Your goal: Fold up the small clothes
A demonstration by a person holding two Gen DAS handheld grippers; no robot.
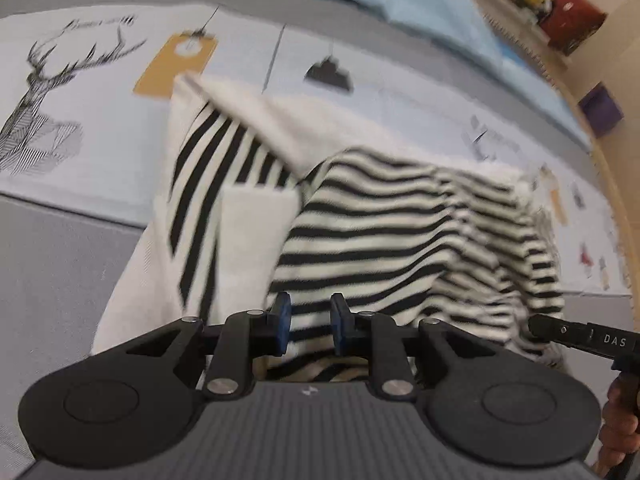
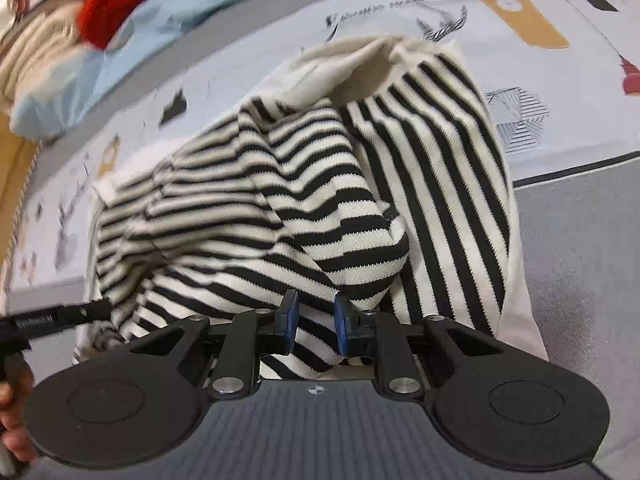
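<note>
Striped knit garment (image 1: 400, 220), half-folded (sleeve in, bunched), edge gripped in my left tongs (image 1: 310, 322) and right tongs (image 2: 316, 320).

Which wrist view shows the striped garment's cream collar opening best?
The right wrist view: the cream collar opening of the striped garment gapes toward the camera, fairly sharp. The left wrist view shows only a blurred cream flap edge-on, opening hidden.
</note>
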